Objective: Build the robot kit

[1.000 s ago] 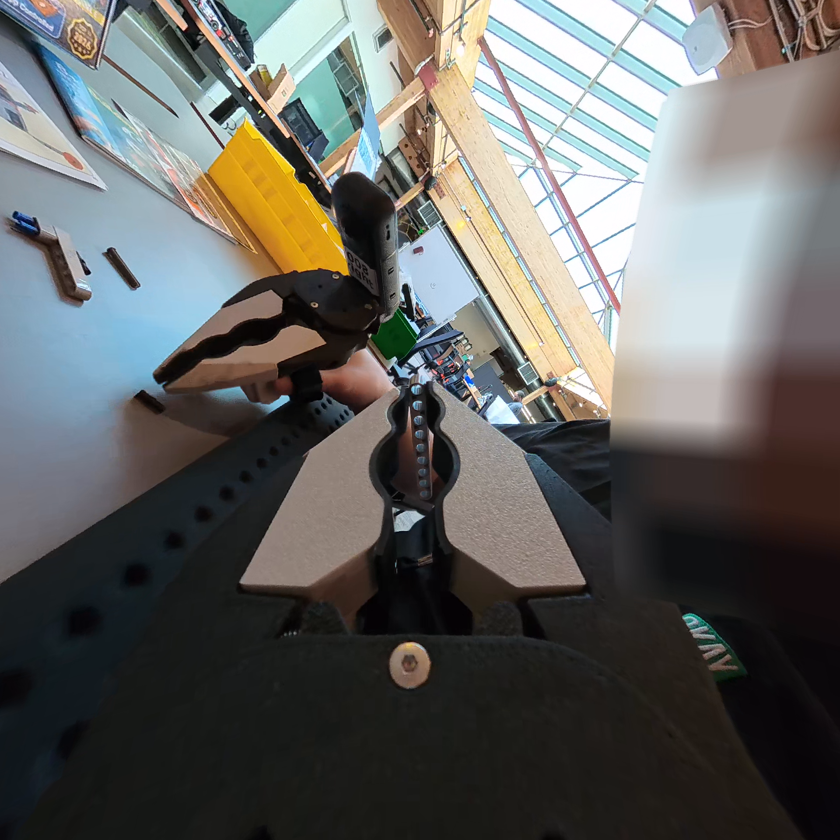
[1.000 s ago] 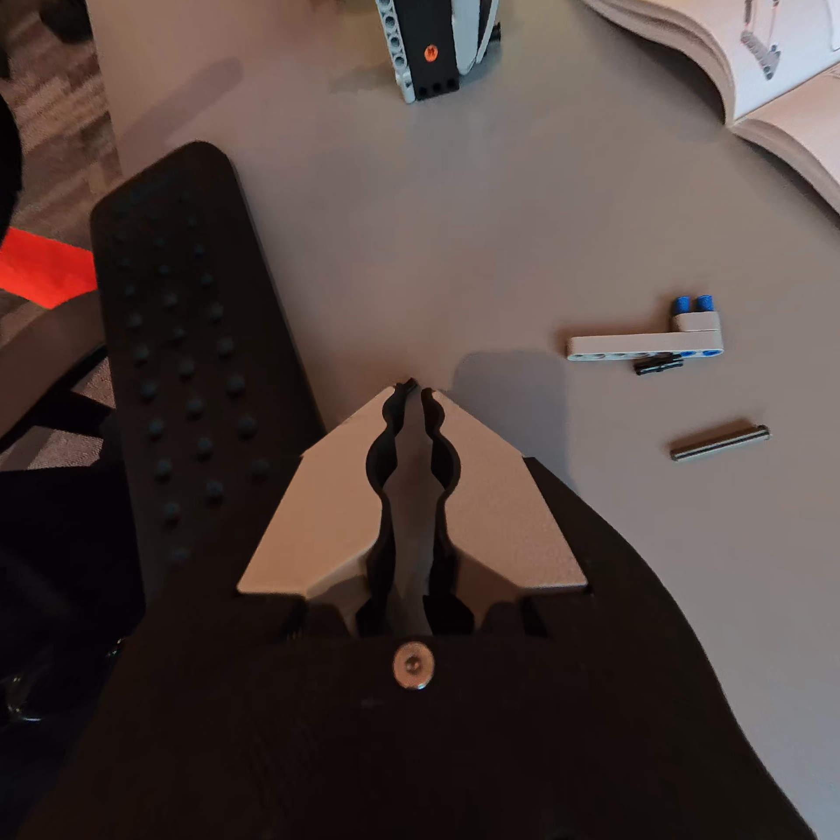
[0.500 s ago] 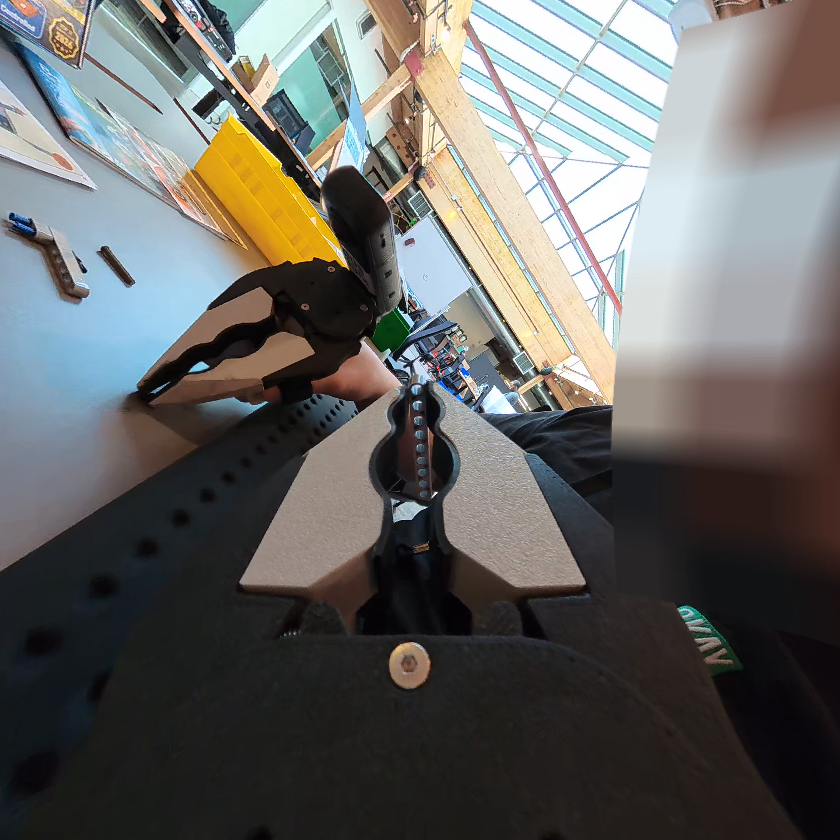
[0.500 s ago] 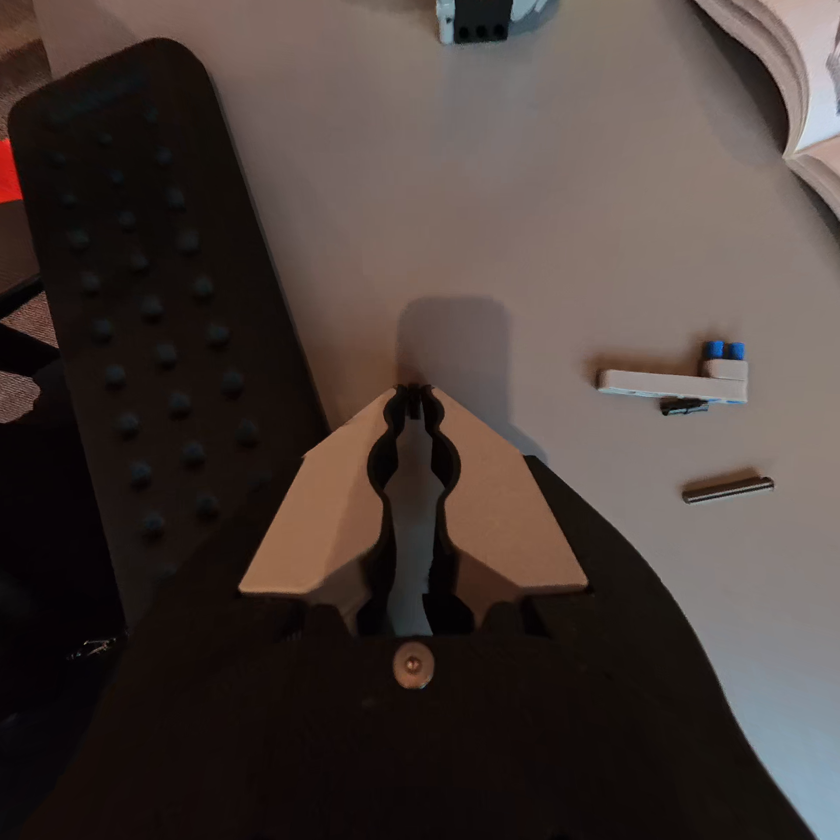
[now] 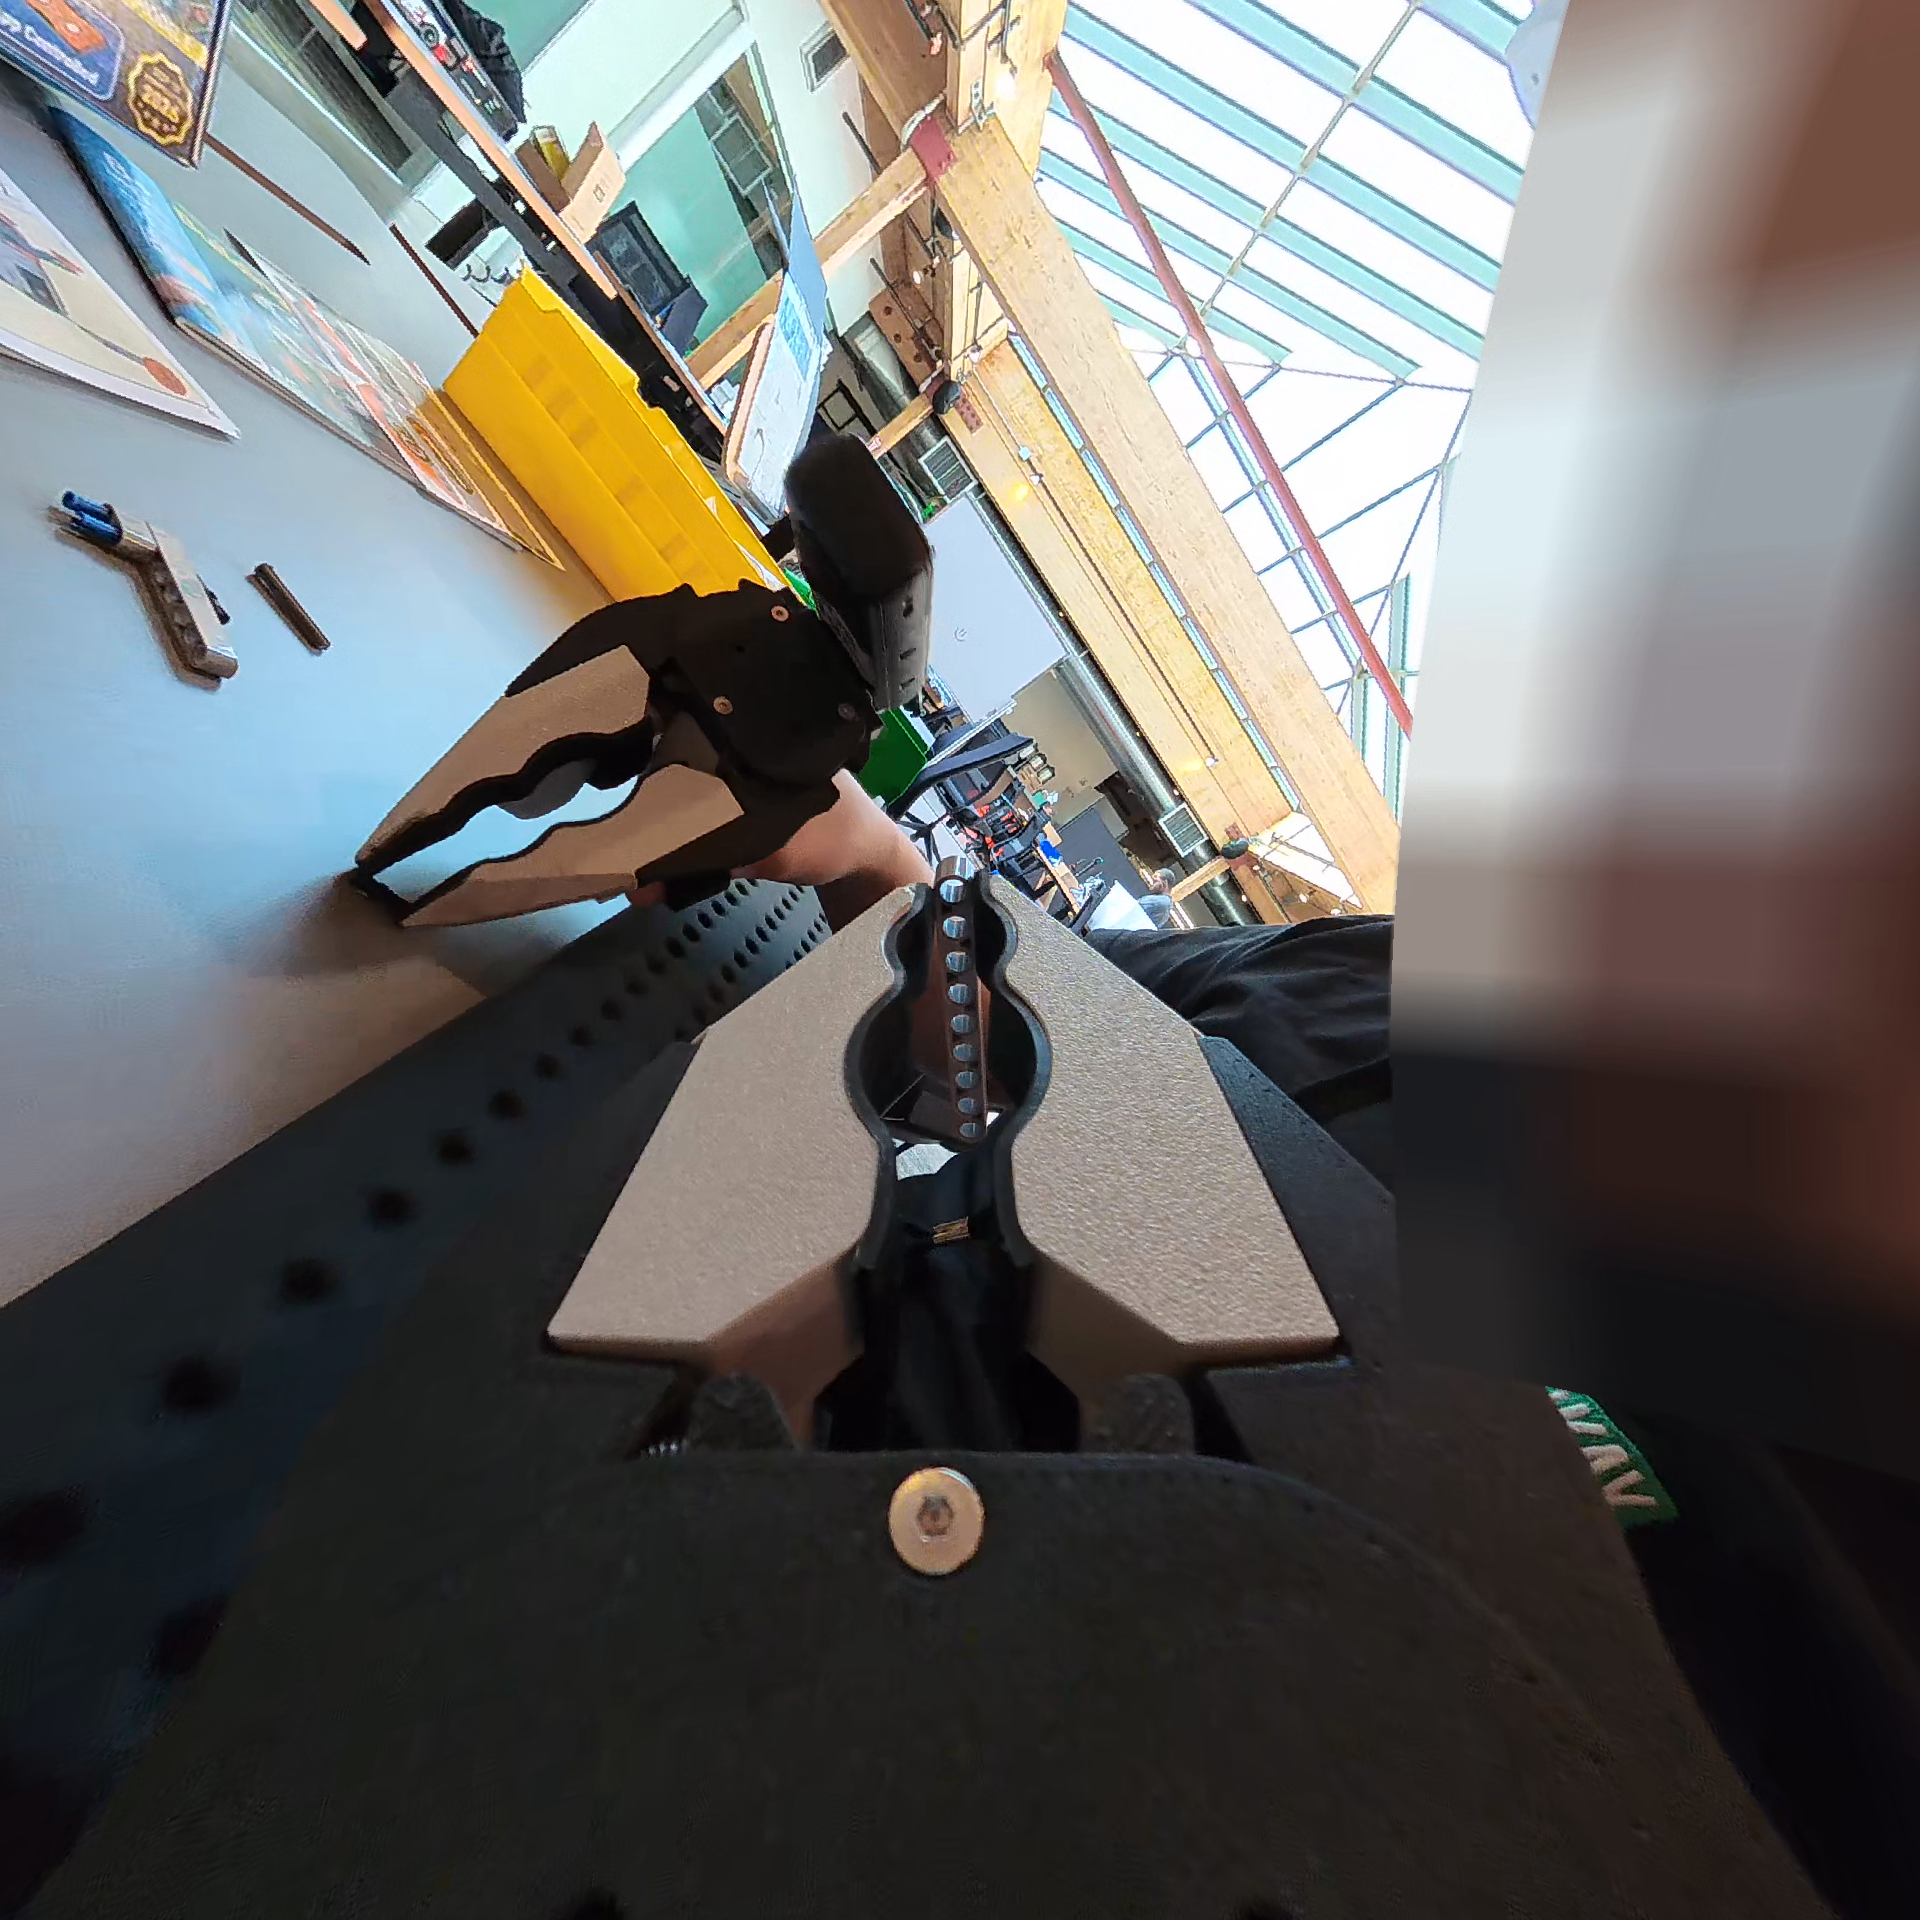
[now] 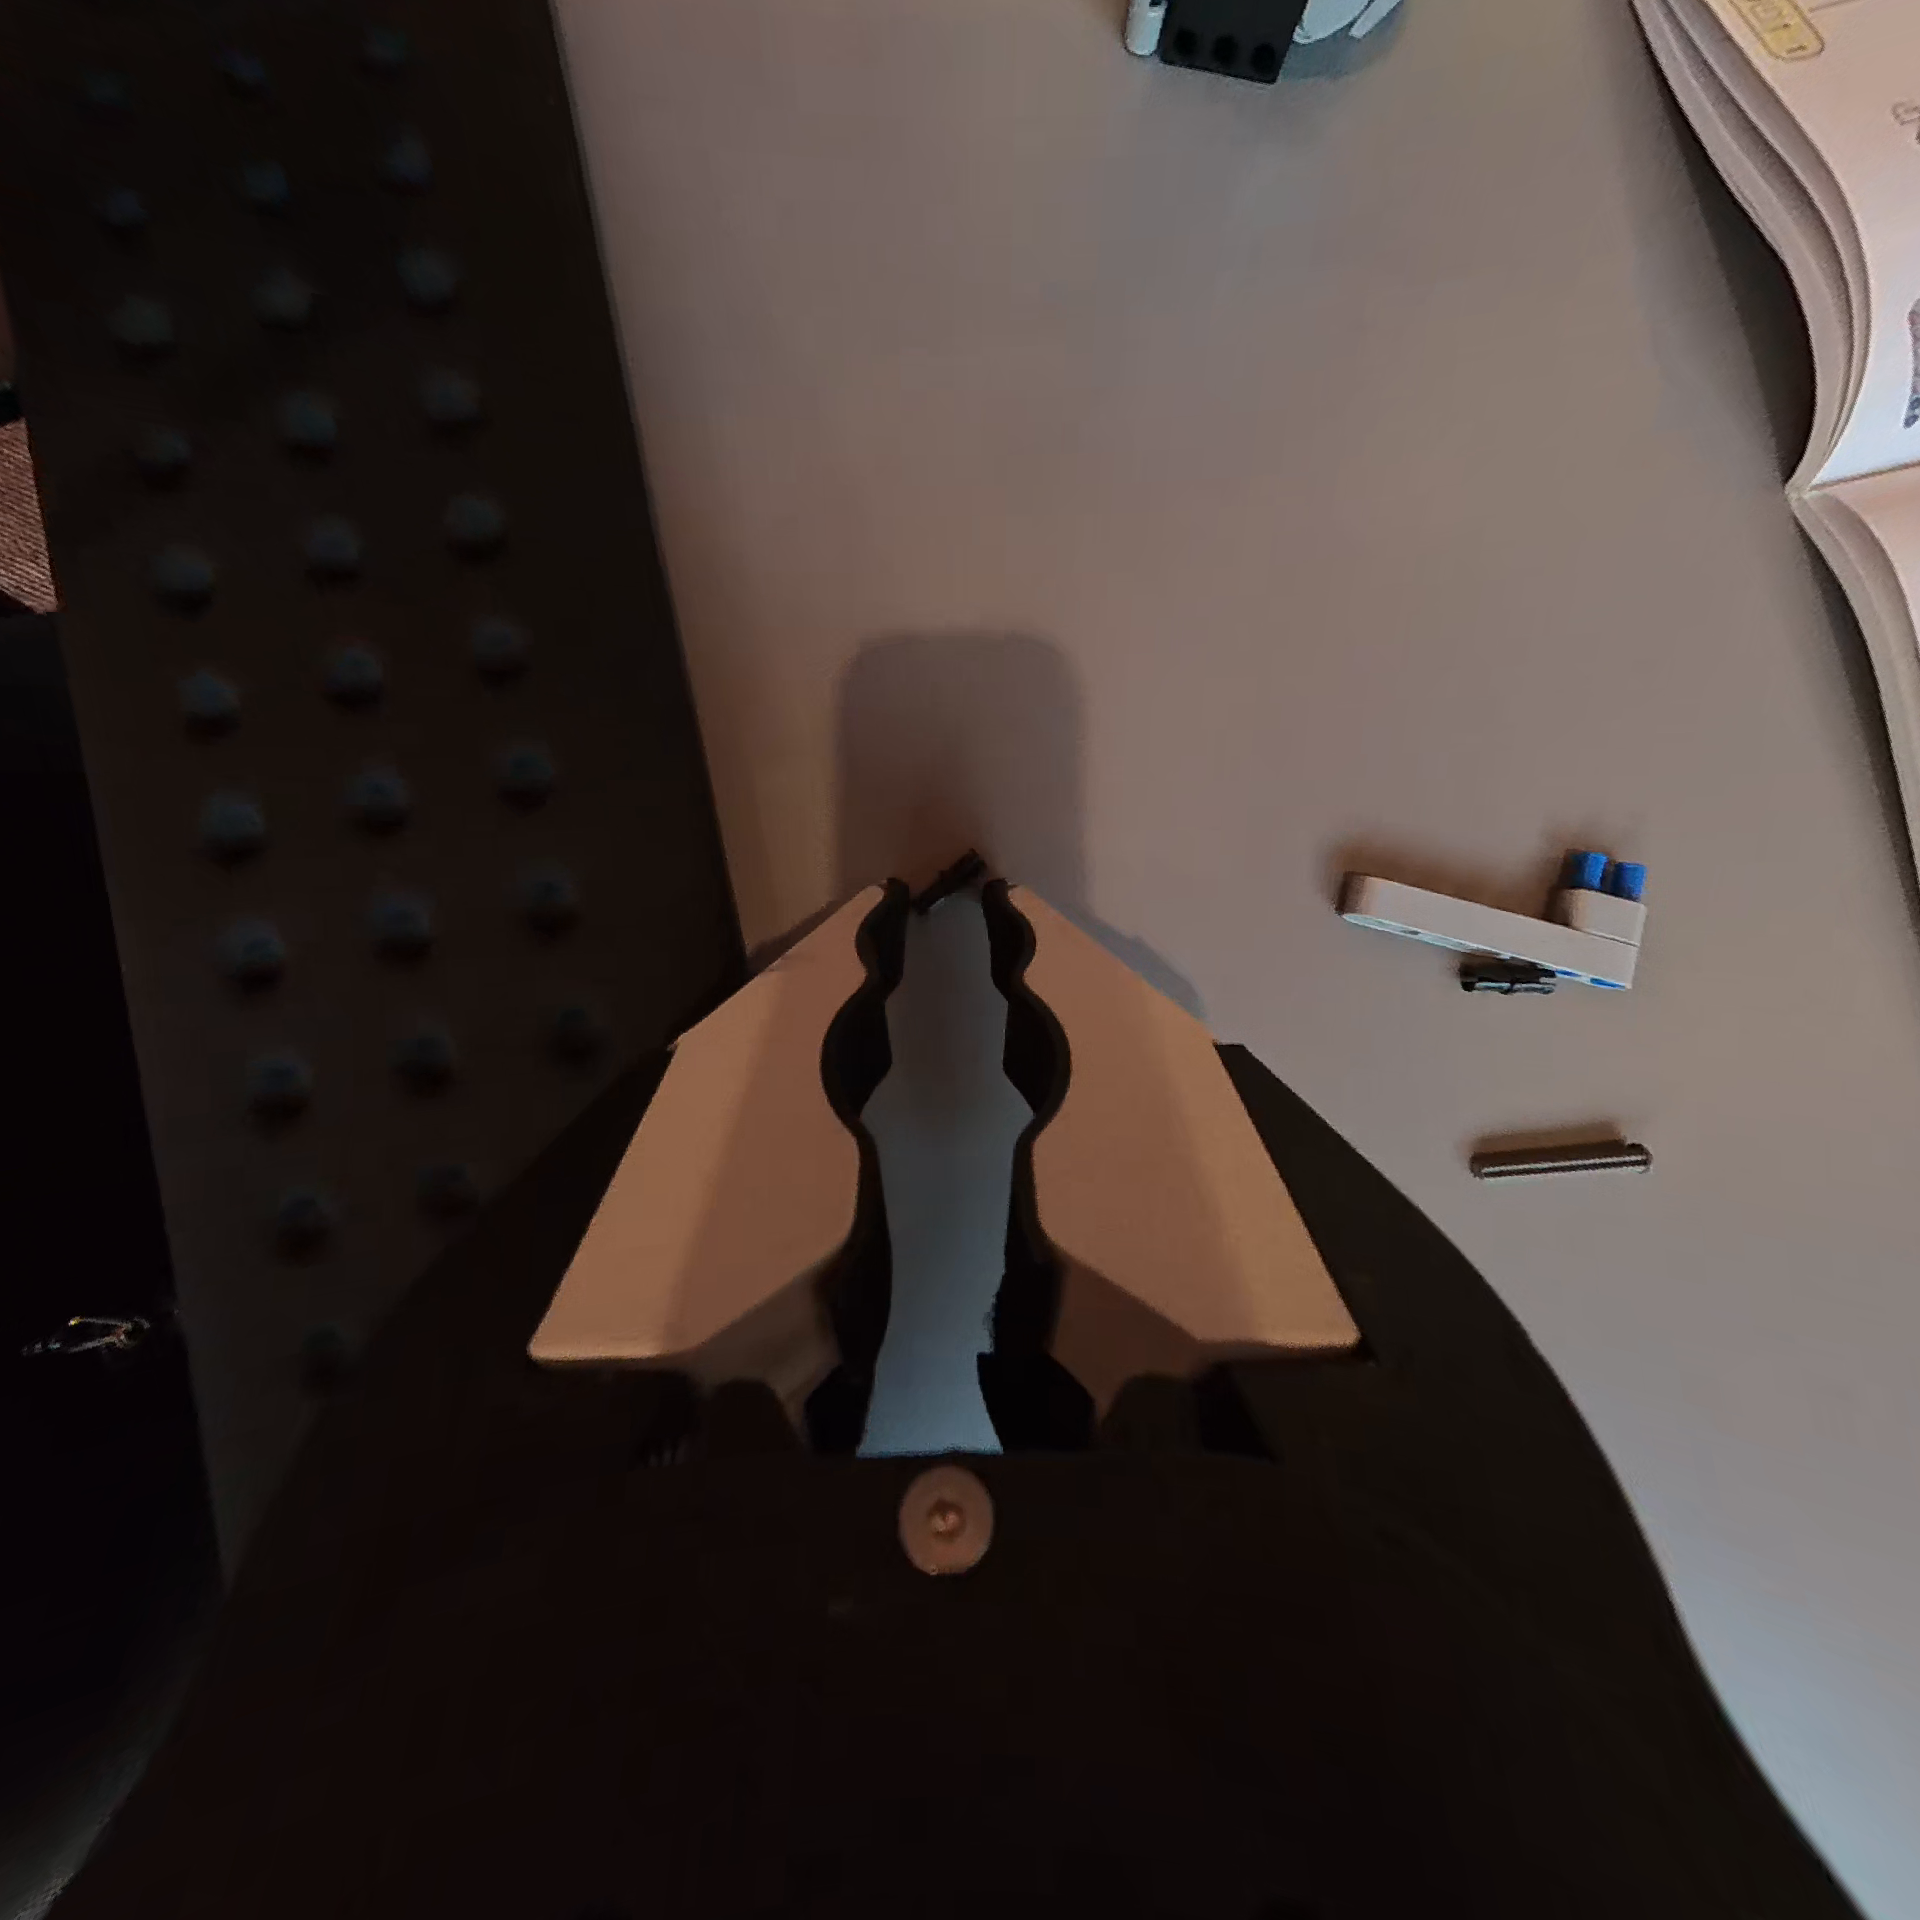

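Note:
My left gripper [image 5: 948,896] is shut on a dark beam with a row of holes [image 5: 954,1023], held upright between the fingers. My right gripper [image 6: 940,894] is open, with its tips down on the grey table [image 6: 1195,520]. A small black pin [image 6: 950,875] lies between those tips. The right gripper also shows in the left wrist view [image 5: 382,891], with its jaws apart on the table. A grey L-shaped beam with blue pins [image 6: 1496,928], a black pin [image 6: 1501,977] beside it, and a dark axle [image 6: 1558,1158] lie to the right.
A black studded slab [image 6: 312,623] lies along the table's left side. An open book [image 6: 1849,312] is at the right, and a black-and-white brick build [image 6: 1226,31] is at the far edge. Yellow bins [image 5: 592,447] and printed boxes [image 5: 260,312] stand beyond. Tip to tip, the grippers are about 20 cm apart. The black pin [image 6: 1501,977] lies some 9 cm from my right tips, 25 cm from my left tips. The left gripper is farther from the dark axle [image 6: 1558,1158], some 25 cm, than the right, some 11 cm.
My right gripper has moved down to the table and opened its jaws around the small black pin. The left gripper still holds the beam and has barely moved.

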The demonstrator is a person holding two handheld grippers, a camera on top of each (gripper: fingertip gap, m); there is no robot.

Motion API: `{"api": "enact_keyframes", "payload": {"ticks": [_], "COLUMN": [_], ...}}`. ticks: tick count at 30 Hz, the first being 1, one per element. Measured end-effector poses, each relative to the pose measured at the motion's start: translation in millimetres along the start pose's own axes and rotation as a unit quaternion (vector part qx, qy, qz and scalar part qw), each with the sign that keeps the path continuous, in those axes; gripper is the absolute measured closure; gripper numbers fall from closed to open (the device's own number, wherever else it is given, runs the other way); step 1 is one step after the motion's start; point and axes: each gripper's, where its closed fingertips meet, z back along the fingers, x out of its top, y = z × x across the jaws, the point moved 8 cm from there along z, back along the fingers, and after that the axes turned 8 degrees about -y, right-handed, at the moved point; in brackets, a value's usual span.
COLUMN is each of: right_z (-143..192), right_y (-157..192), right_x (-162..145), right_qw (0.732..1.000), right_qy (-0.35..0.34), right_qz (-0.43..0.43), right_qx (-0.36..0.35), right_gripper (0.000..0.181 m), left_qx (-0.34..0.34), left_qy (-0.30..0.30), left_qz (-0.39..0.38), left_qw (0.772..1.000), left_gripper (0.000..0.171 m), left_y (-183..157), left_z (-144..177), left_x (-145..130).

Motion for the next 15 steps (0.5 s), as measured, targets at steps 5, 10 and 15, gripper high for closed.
{"api": "enact_keyframes", "payload": {"ticks": [5,10,15], "right_z": [0.7,0.2,0.1], "right_y": [-3.3,-5.9,-9.6], "right_x": [-2.8,-1.8,-1.7], "right_qw": [1.0,1.0,0.999], "right_qy": [-0.015,-0.013,-0.015], "right_qz": [-0.017,-0.018,-0.046], "right_qx": [0.007,0.019,0.014], "right_gripper": [0.169,0.167,0.168], "left_qx": [-0.003,-0.004,-0.003], "left_qy": [0.001,0.0,-0.003], "left_qz": [0.0,0.0,0.0], "left_qw": [1.0,1.0,1.0], "left_gripper": [0.167,0.166,0.166], "left_y": [0.5,0.4,0.0], "left_z": [1.2,2.4,4.2], "left_x": [1.4,1.9,1.6]}}
